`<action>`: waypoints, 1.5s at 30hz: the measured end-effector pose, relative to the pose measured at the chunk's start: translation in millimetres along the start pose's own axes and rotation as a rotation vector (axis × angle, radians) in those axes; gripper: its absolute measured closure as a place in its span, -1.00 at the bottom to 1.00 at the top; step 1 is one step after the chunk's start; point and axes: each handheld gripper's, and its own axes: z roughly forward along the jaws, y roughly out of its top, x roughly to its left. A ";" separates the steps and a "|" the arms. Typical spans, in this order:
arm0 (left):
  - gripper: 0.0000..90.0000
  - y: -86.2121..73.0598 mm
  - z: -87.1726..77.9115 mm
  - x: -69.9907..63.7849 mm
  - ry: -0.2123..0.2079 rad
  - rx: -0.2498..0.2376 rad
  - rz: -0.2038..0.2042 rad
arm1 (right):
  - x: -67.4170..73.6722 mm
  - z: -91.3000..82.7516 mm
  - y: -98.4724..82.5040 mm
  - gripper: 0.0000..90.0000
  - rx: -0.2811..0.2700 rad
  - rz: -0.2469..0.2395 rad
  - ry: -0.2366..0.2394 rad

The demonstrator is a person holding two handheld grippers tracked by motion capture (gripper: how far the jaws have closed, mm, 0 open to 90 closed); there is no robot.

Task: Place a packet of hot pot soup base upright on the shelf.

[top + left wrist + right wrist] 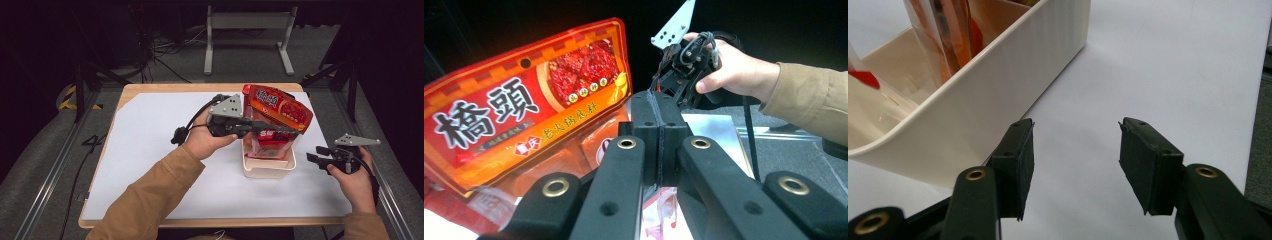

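A red and orange snack packet point(277, 112) with large printed characters stands upright in a cream plastic bin point(267, 170) near the table's middle right. My left gripper point(285, 131) reaches in from the left, its jaws pressed together on the packet's thin edge. In the left gripper view the packet point(524, 110) fills the left side, beside the closed jaws of the left gripper point(659, 107). My right gripper point(312, 154) hovers just right of the bin, open with nothing between its jaws. In the right gripper view the right gripper point(1075, 150) stands over white paper next to the bin's wall point(973, 115).
A white sheet point(160, 150) covers the wooden tabletop. More clear-wrapped orange packets point(948, 35) stand inside the bin. Beyond the table lie dark floor, cables and a metal stand point(247, 30). Rails run along both table sides.
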 end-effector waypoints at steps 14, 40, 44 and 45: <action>1.00 -7.1 12.5 -3.5 -0.025 -0.008 -0.001 | -1.1 -0.5 -1.6 0.04 0.001 0.006 -0.002; 1.00 -36.9 28.7 -7.5 -0.040 -0.007 -0.043 | -1.4 4.6 1.9 0.03 -0.005 0.004 0.006; 1.00 -41.4 28.0 -7.8 -0.037 -0.010 -0.057 | -1.7 4.9 3.4 0.03 -0.006 0.005 0.007; 1.00 -42.4 27.8 -7.6 -0.038 -0.005 -0.055 | -2.0 5.5 4.0 0.03 -0.008 0.001 0.007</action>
